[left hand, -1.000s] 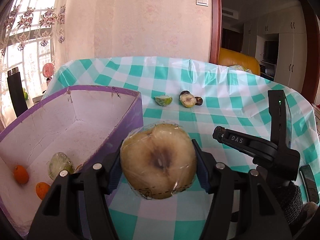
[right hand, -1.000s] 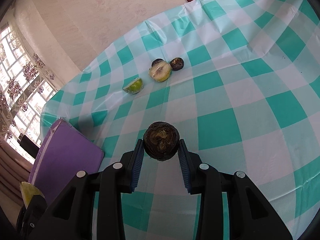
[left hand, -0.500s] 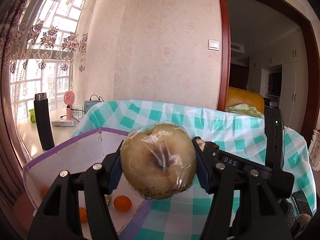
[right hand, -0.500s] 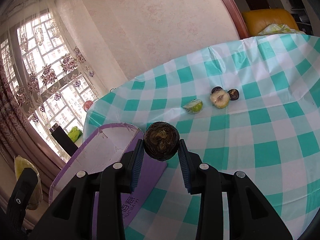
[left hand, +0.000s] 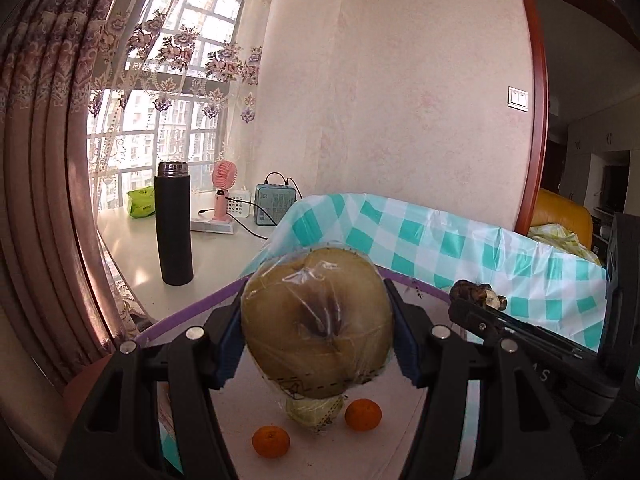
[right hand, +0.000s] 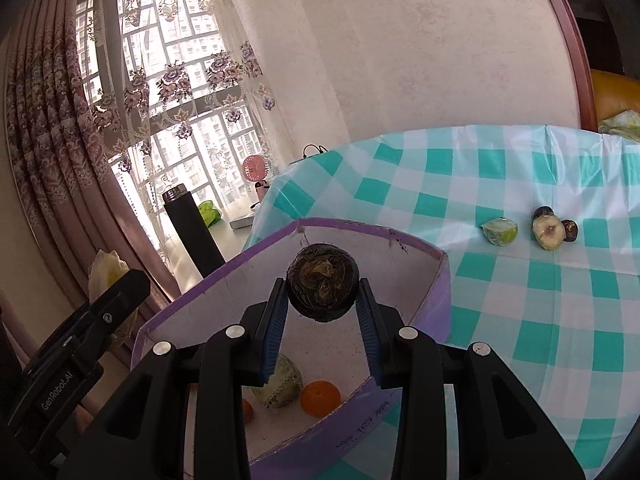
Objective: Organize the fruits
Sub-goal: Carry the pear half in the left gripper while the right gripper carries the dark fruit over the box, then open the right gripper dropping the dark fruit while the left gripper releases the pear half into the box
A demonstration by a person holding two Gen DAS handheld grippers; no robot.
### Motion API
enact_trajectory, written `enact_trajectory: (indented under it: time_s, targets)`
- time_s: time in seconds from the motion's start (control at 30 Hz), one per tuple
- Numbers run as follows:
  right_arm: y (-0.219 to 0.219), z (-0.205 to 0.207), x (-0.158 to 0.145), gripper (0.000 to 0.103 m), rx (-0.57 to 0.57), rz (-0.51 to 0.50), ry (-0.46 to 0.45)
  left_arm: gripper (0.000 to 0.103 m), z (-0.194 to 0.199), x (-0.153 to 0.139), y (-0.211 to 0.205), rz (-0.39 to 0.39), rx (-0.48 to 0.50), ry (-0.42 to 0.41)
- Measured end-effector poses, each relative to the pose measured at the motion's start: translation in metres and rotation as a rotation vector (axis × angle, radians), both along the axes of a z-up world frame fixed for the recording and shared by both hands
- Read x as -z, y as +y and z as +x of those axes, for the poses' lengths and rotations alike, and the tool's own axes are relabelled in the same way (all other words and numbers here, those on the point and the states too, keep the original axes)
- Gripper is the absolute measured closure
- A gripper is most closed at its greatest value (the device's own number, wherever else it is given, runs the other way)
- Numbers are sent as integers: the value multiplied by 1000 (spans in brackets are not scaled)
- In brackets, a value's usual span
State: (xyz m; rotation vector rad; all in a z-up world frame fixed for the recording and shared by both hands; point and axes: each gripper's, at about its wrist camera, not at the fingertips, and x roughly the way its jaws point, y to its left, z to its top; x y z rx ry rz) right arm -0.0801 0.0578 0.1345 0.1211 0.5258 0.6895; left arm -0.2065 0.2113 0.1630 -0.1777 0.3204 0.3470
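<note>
Fruit is in both of my tools right now, and both hang over the purple box [right hand: 436, 280] at the edge of the checked desk [right hand: 560, 320], so I judge this to be the drop-off step. My left tool [left hand: 316, 332] is clamped on the big brown wrapped fruit half [left hand: 316, 324], which hovers above the box floor where two small oranges [left hand: 362, 414] and a wrapped green piece [left hand: 314, 410] already lie. My right tool [right hand: 322, 312] pinches the dark round fruit [right hand: 323, 288] tightly, inside the box's outline but well above its floor. Next, I think, each tool needs lowering and then opening (one at a time seems wiser, since they sit close together), aiming for bare floor rather than onto the oranges. Three pieces, among them a green wedge [right hand: 499, 231] and a pale cut fruit [right hand: 549, 232], lie on the desk, not yet collected.
</note>
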Motion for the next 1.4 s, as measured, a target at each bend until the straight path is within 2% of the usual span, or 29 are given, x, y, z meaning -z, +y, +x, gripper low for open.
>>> enact_trajectory:
  time_s: [0.17,0.33,0.43,0.5,0.63,0.77,1.07,1.1,1.13,1.17,1.23,1.4]
  targets:
    - [41,-3,8,68,-66,-118,-3,41,11,20,29,-30,-37,128]
    - [66,0,27,68,-78,-242,38,41,25,41,36,-5,-29,244]
    - [79,7,43,68,-67,-362,72,41,35,53,38,-4,-12,310]
    - [88,6,49,68,-64,-465,43,41,39,57,39,-9,-4,343]
    - [106,7,62,68,-77,-652,33,41,44,61,37,54,-25,416]
    - [123,3,75,68,-129,-782,34,41,49,76,51,-2,-3,531]
    - [133,6,87,68,-159,-937,45,39,57,92,48,103,-9,667]
    - [132,6,88,66,-156,-943,48,37,57,92,47,106,-5,674]
    - [131,6,88,52,-152,-944,49,30,57,92,46,103,3,678]
    - [130,7,88,33,-148,-945,53,28,58,93,46,95,14,682]
    - [130,6,89,30,-134,-959,40,27,58,94,46,100,3,690]
    - [128,7,89,29,-125,-953,25,26,59,94,46,105,4,696]
